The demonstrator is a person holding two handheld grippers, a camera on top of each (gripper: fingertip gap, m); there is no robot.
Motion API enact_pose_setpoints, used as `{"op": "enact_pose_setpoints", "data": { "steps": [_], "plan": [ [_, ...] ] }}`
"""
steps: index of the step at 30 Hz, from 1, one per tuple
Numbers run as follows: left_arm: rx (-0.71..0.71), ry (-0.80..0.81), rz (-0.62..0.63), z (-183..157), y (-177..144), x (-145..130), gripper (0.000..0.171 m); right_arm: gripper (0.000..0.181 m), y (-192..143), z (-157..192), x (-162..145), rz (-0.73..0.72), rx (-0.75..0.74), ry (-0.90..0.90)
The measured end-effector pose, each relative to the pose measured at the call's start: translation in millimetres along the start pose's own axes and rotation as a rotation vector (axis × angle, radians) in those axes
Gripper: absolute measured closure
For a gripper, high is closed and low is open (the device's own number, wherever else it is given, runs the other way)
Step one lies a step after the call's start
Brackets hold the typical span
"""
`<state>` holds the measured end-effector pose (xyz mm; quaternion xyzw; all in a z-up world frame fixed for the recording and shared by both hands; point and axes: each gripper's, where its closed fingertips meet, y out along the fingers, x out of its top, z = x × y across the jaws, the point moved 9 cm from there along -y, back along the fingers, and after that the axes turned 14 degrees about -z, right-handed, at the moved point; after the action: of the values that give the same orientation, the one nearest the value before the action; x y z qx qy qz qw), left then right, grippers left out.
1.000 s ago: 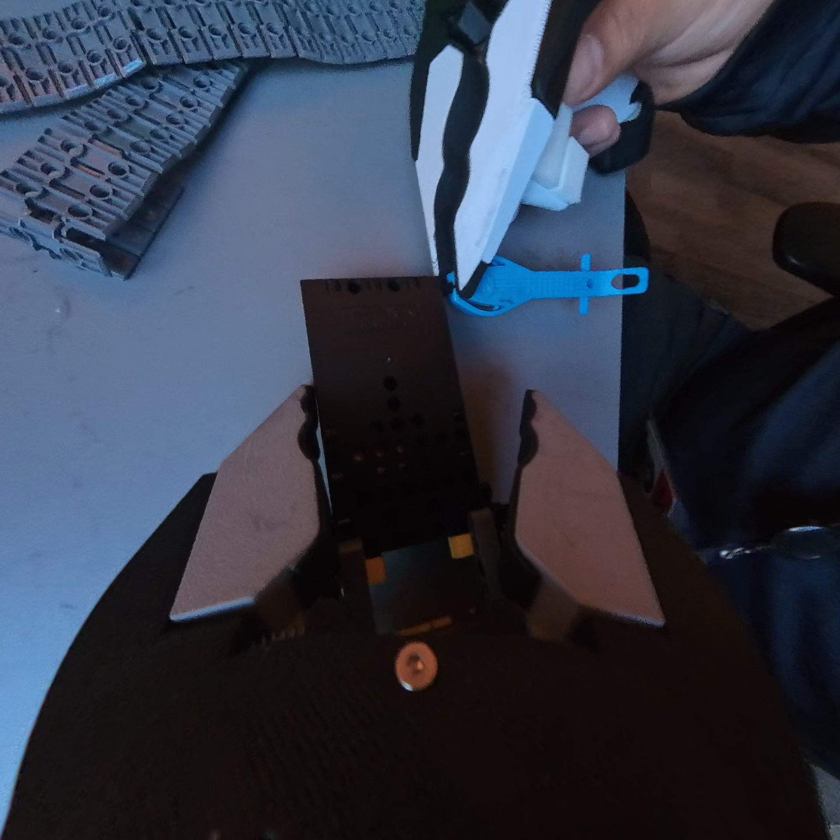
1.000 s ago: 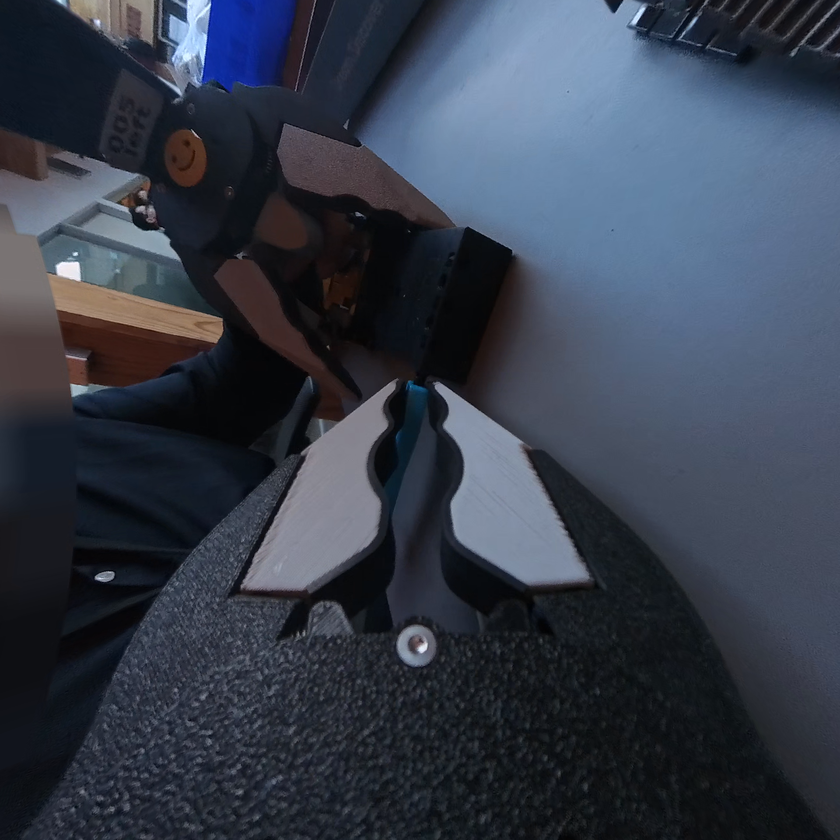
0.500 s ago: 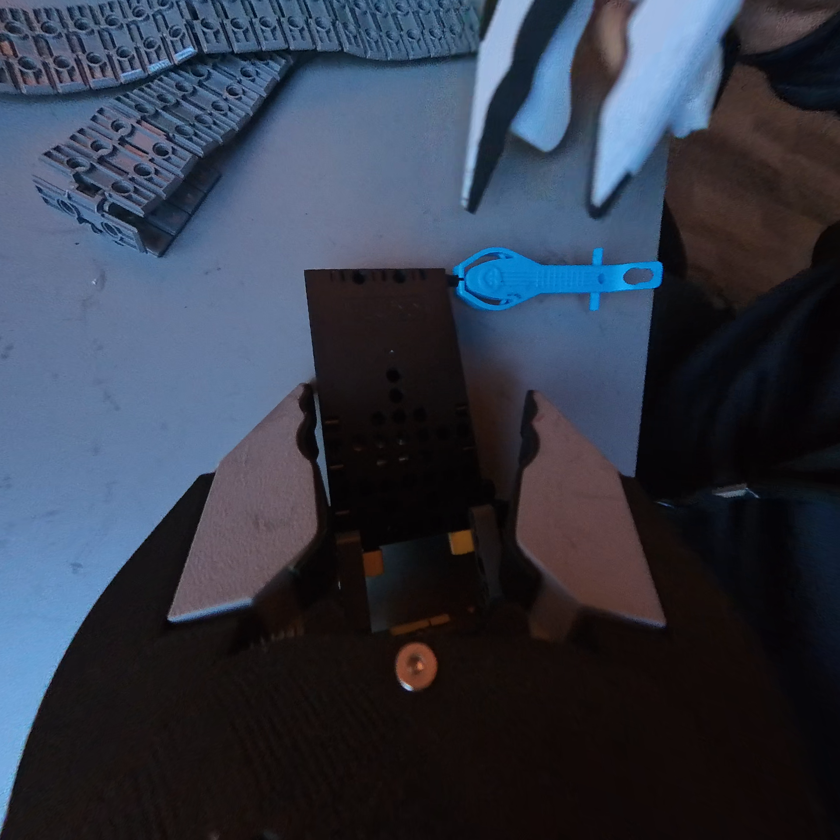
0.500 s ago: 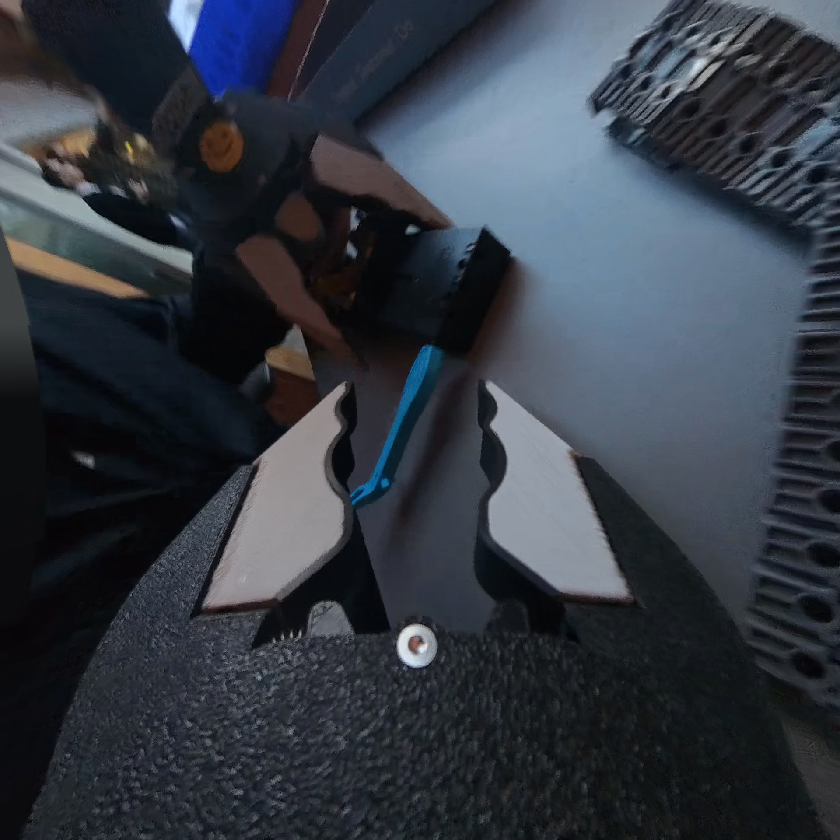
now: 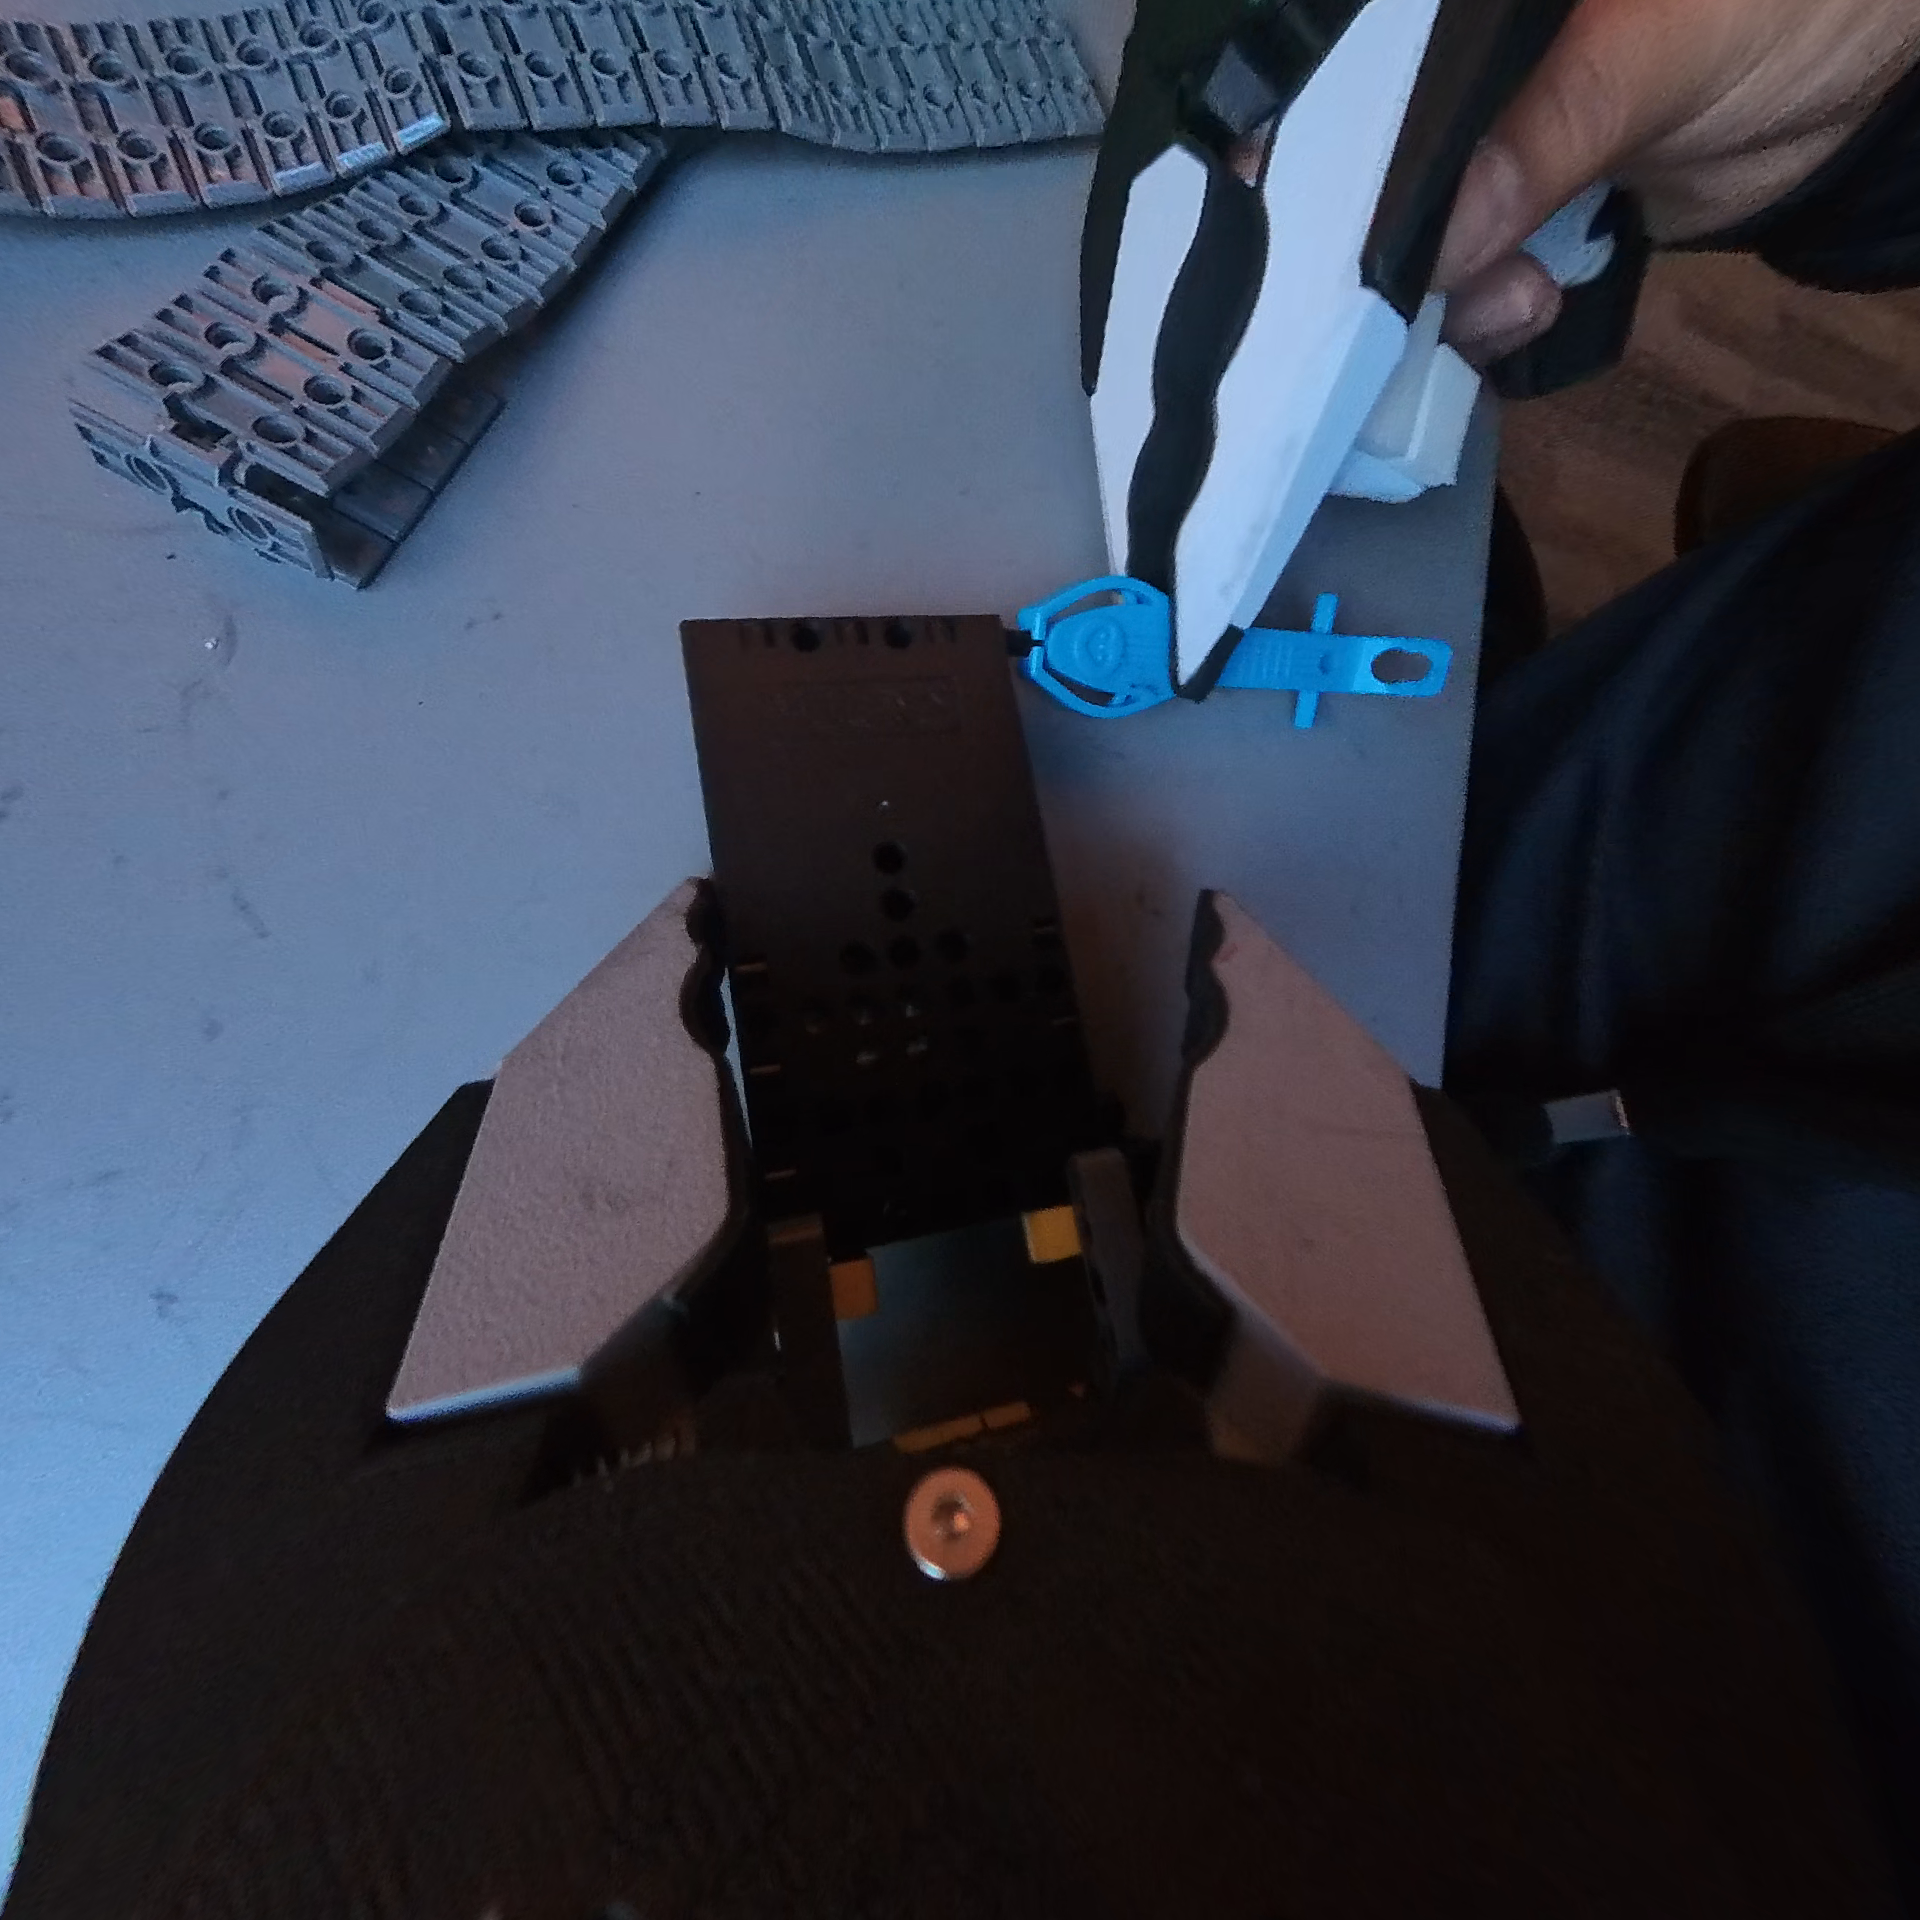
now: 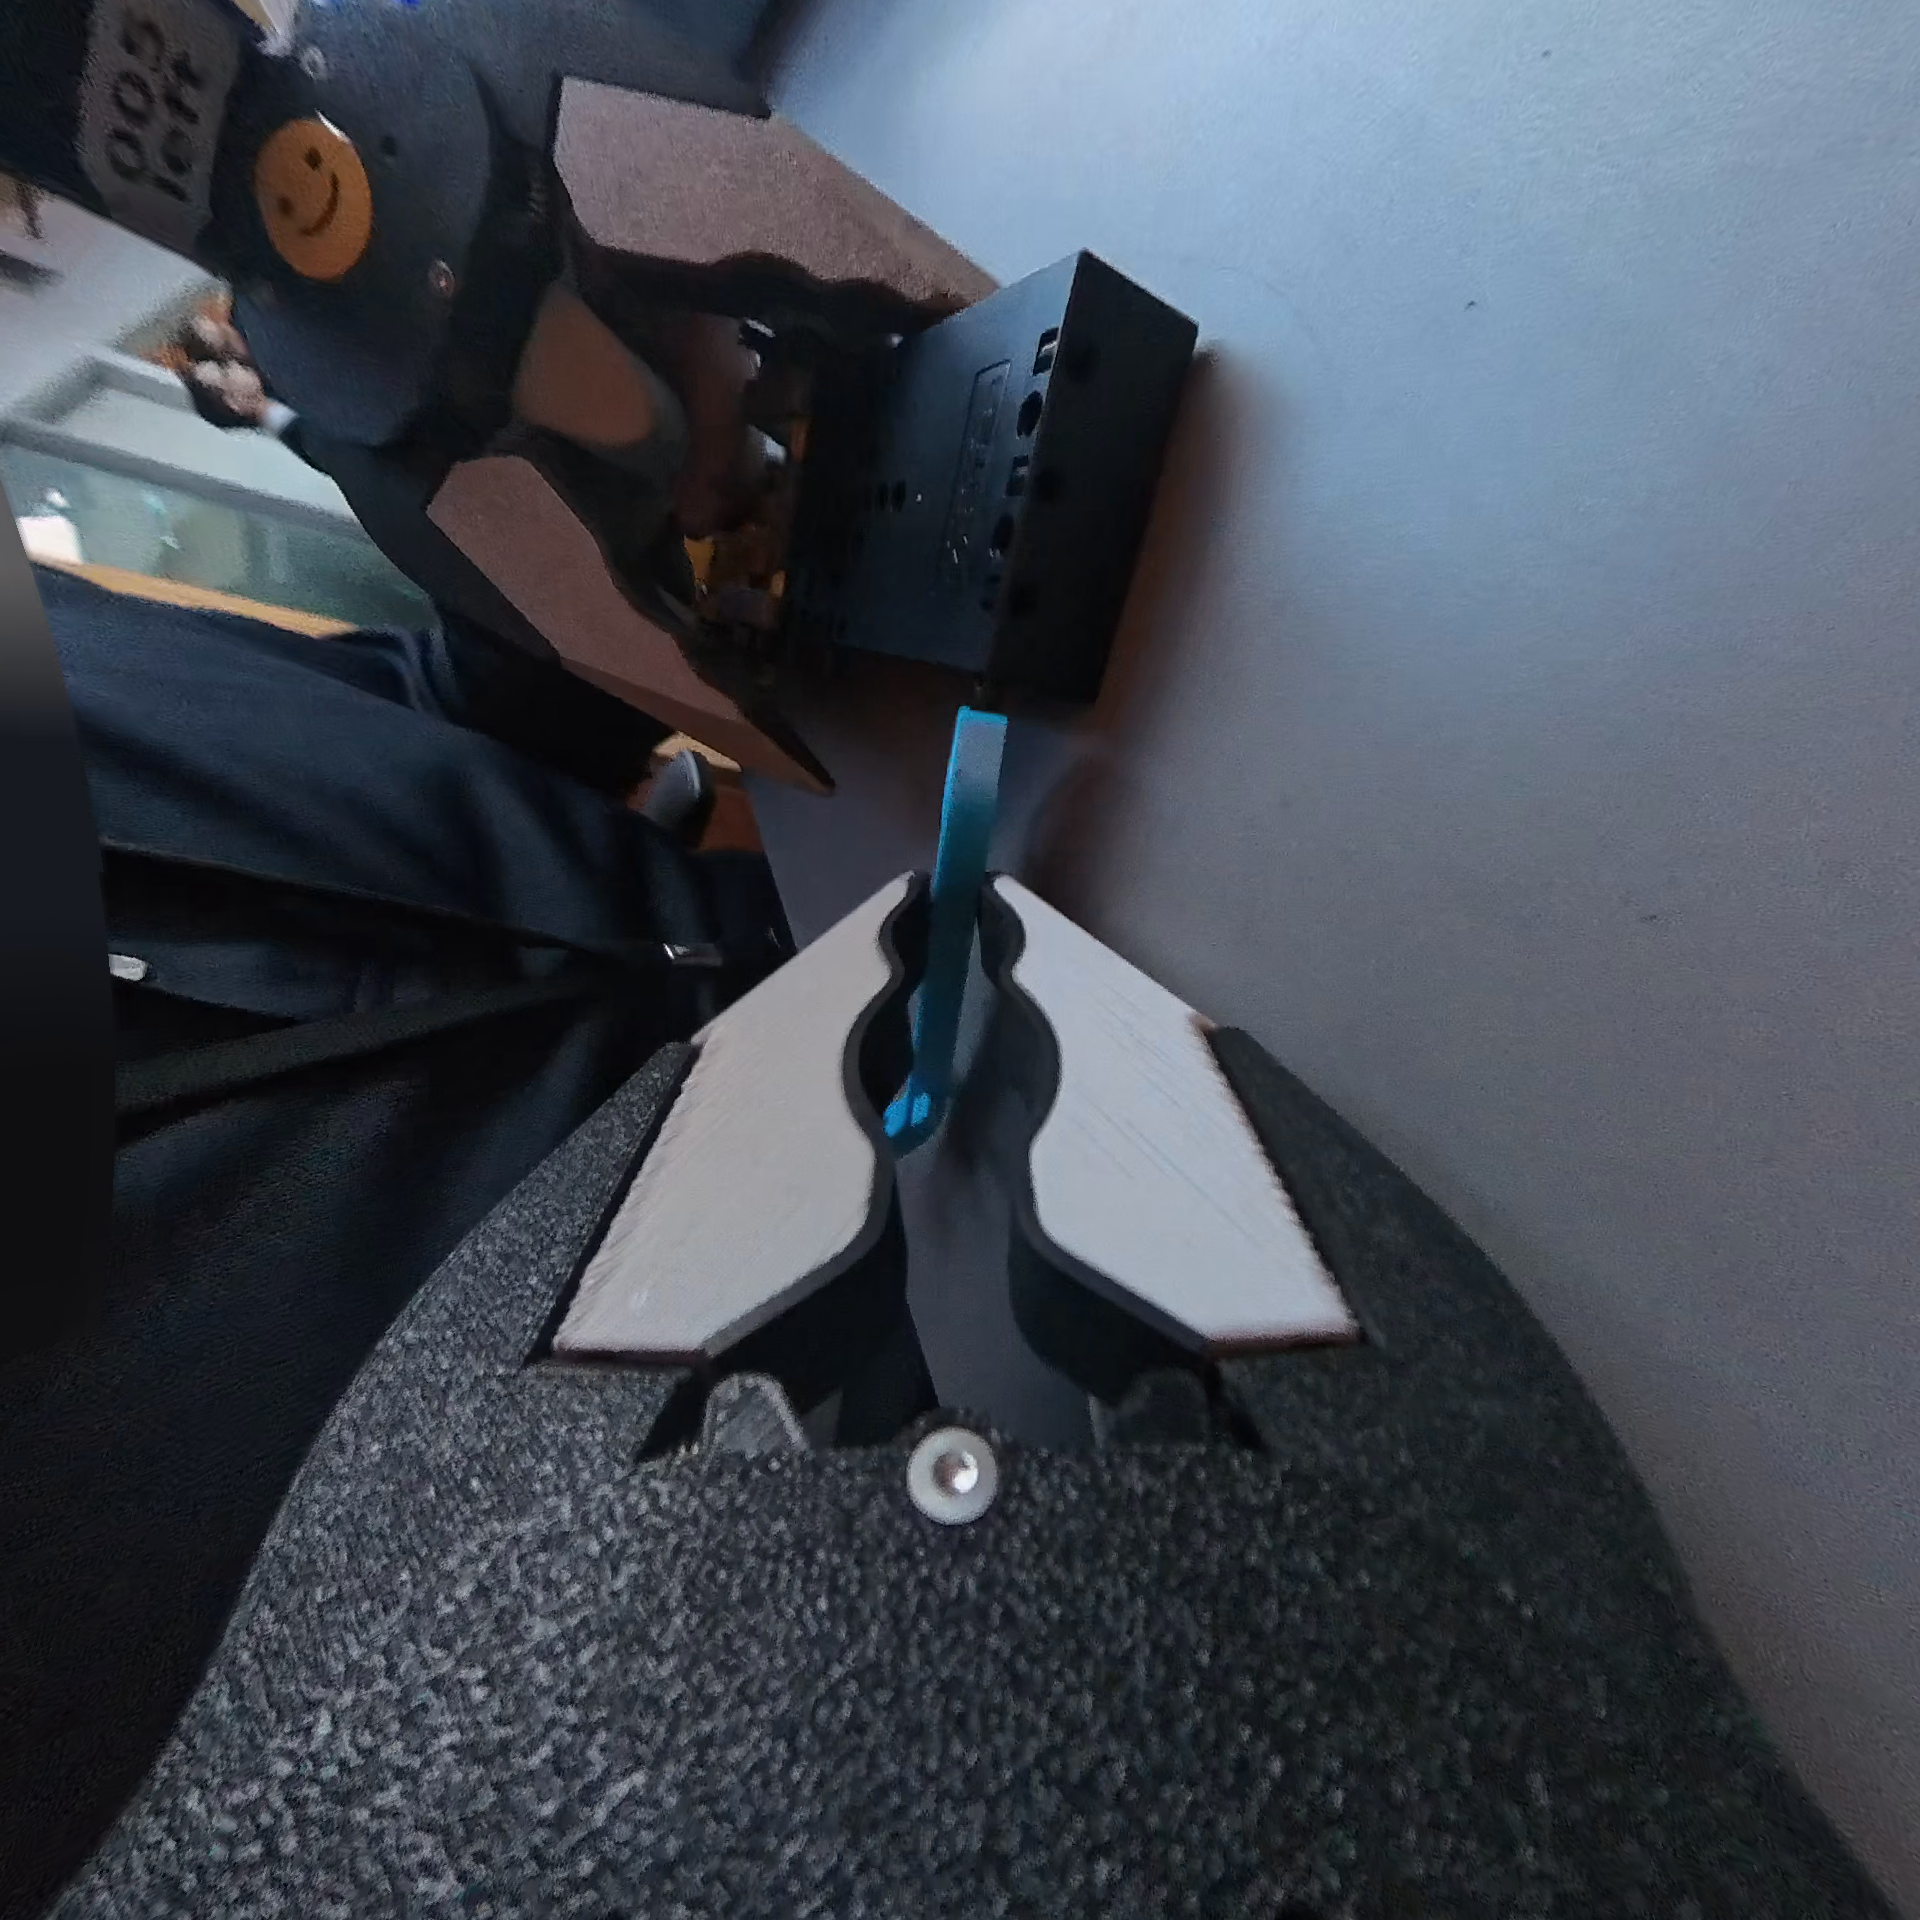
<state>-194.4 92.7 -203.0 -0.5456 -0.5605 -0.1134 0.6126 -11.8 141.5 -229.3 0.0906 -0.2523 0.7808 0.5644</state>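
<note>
A black block with holes [image 5: 862, 748] lies on the grey table [image 5: 520, 831]. My left gripper [image 5: 954, 899] is open around the block's near end: the left pad lies against its side and the right pad stands clear of it. A blue plastic clip [image 5: 1101, 649] with a long strip joins the block's far right corner. My right gripper [image 5: 1184, 665], white-fingered and held by a hand [image 5: 1662, 125], is shut on the clip. In the right wrist view my right gripper [image 6: 956, 883] pinches the blue clip [image 6: 961, 831], which runs to the black block [image 6: 1039, 499] held in the left gripper [image 6: 899, 535].
A grey chain of linked plastic pieces [image 5: 312, 343] curls across the far left of the table. The table's right edge [image 5: 1465, 831] runs just beside the clip. A person's dark clothing [image 5: 1714, 935] lies beyond that edge. Tip to tip, the grippers are about 6 cm apart.
The right gripper held the blue clip, opened and drew back from it, then came back and shut on it again, farther along its strip. The left gripper stayed open around the black block.
</note>
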Motion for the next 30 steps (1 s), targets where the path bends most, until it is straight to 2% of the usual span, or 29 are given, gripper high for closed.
{"op": "enact_pose_setpoints", "data": {
  "steps": [9,11,16,21,26,27,30],
  "plan": [
    [-0.001,-0.006,-0.002,1.7,-0.5,0.2,0.083,0.177,-0.5,-8.5,8.1,0.017,0.174,0.23],
    [0.013,-0.006,-0.004,2.3,-0.6,0.3,0.082,0.178,2.7,-8.7,8.0,0.015,0.131,0.201],
    [0.015,-0.005,-0.001,0.2,-0.8,-0.4,0.081,0.176,11.1,2.6,7.8,0.082,-0.009,-0.031],
    [0.027,-0.034,-0.004,6.7,0.7,2.9,0.081,0.175,12.8,-2.7,12.8,0.057,0.052,0.044],
    [0.082,-0.037,0.049,8.1,1.1,5.7,0.086,0.169,16.0,-4.8,15.9,0.022,0.071,0.071],
    [0.084,-0.048,0.047,9.1,0.8,6.2,0.087,0.175,16.5,-6.1,16.0,0.024,0.065,0.061],
    [0.125,-0.07,0.035,16.6,-2.1,6.3,0.097,0.177,16.9,-11.0,18.3,0.042,0.099,0.117]
  ]
}}
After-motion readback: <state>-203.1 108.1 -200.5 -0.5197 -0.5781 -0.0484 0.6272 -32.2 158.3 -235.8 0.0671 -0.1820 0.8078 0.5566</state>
